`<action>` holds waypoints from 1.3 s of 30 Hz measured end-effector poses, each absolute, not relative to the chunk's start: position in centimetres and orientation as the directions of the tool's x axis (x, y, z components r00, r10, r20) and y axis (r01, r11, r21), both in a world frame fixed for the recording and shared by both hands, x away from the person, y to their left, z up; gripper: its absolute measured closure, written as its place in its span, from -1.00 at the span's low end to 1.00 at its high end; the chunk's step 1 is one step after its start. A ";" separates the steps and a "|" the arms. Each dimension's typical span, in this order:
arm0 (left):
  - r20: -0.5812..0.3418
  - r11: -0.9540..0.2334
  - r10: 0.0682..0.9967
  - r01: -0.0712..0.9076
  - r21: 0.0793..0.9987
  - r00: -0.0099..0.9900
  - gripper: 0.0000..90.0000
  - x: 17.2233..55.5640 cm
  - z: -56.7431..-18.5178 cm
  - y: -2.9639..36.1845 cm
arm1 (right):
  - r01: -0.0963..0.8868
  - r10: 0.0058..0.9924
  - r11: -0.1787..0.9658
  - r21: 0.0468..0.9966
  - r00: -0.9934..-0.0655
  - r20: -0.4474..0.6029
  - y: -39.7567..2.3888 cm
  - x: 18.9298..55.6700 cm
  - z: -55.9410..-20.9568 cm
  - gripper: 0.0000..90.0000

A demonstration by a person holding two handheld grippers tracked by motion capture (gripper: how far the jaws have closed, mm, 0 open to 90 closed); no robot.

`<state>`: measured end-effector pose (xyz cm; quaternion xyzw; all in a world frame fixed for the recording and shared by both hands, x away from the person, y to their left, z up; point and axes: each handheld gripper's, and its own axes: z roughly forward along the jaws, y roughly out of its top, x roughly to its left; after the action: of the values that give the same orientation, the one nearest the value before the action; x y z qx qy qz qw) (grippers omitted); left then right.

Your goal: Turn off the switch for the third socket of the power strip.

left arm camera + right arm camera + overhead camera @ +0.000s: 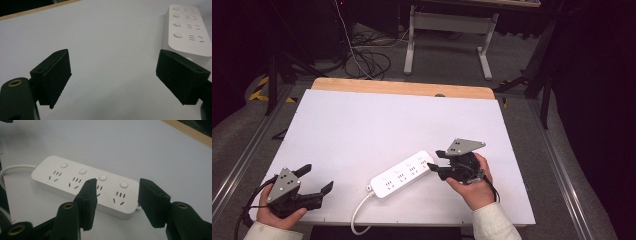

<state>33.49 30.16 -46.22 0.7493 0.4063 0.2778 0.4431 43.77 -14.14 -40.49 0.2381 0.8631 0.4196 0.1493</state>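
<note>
Power strip (403, 175): white, four sockets each with a round button, flat on the counter (362, 125), near the front edge, right of centre, lying aslant.
Strip cord (358, 212): white, leaves the strip's left end, curls down over the counter's front edge.
Right claw (432, 166): in the person's right hand (474, 187), at the strip's right end, pointing left along it; tips just at or over that end, contact not clear from the high view.
Right claw, own view (117, 195): jaws partly apart, flanking the end of the strip, the last socket seen between them; pads not pressing on the casing; nothing gripped.
Left claw (318, 181): in the left hand (277, 212), at the counter's front left corner, well apart from the strip, pointing right.
Left claw, own view (113, 72): jaws spread wide over bare white counter, nothing between them; strip beyond the far jaw, upper right.
Counter: white board, wooden strip (402, 88) along the far edge.
</note>
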 end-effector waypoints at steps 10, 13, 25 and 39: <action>0.055 -0.280 0.852 0.365 0.888 0.520 -0.71 33.5 -46.2 30.1 | 0.269 0.507 0.557 0.786 -0.859 -0.065 -12.5 44.3 -40.4 0.19; 0.054 -0.280 0.852 0.365 0.888 0.520 -0.70 33.5 -46.2 30.1 | 0.267 0.495 0.567 0.780 -0.866 -0.063 -11.9 44.5 -40.5 0.22; 0.055 -0.280 0.852 0.364 0.888 0.521 -0.70 33.5 -46.2 30.1 | 0.271 0.481 0.595 0.757 -0.874 -0.065 -10.0 45.3 -40.8 0.32; 0.050 -0.280 0.850 0.369 0.886 0.524 -0.70 33.5 -46.3 30.1 | 0.289 0.468 0.603 0.743 -0.883 -0.037 -8.5 46.3 -41.4 0.49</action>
<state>33.50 30.09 -46.28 0.7524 0.4051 0.2718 0.4426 46.32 -8.49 -41.41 0.2131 0.8880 0.3911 0.1146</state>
